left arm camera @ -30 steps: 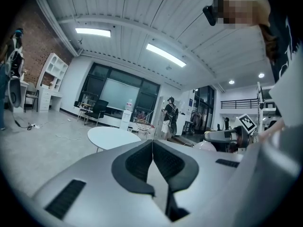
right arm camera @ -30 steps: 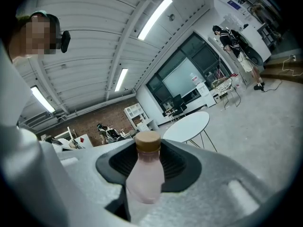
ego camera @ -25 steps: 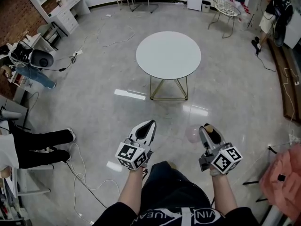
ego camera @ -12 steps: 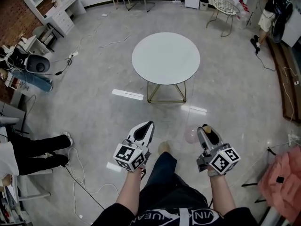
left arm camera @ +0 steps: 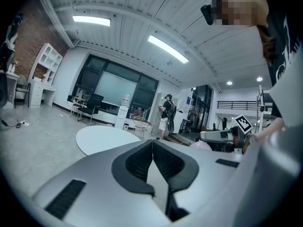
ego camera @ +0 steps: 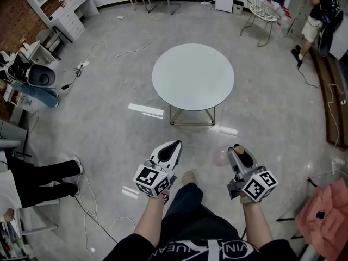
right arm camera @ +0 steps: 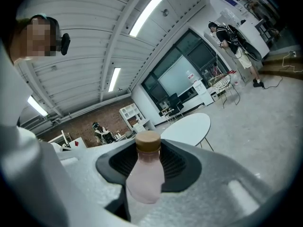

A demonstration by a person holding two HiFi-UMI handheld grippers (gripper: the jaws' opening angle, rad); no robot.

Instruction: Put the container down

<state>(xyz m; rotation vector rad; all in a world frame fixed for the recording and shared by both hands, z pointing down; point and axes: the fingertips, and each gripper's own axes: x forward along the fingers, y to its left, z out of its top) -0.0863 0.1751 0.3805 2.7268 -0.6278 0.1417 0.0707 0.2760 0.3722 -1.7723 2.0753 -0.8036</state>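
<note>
Grey polished floor (ego camera: 98,129), open studio, one round white counter (ego camera: 193,75) on a wire base standing mid-room.

Right hand-held gripper (ego camera: 242,152) is clamped on the container (right arm camera: 146,174), a pale pink bottle. The dark pads pinch it just under the brown cap (right arm camera: 148,142) and the body hangs out below the jaws. A high pinch probably keeps the base free for setting down. Can't pin down its tilt against the floor.

Left hand-held gripper (ego camera: 172,148) has its jaws together with nothing between them. It looks like a spare just riding along.

Both are on the near side of the counter, well apart from it, over bare floor and the person's knee. So the container is in the air, not yet put down. The counter's bare top is my guess for the drop spot.

Beyond the counter: wire chair (ego camera: 261,12). Left of it: loose cables (ego camera: 92,197).

Writing: no label visible on the bottle. The cubes carry black-and-white square markers only. The shirt print is cut off, unreadable.
</note>
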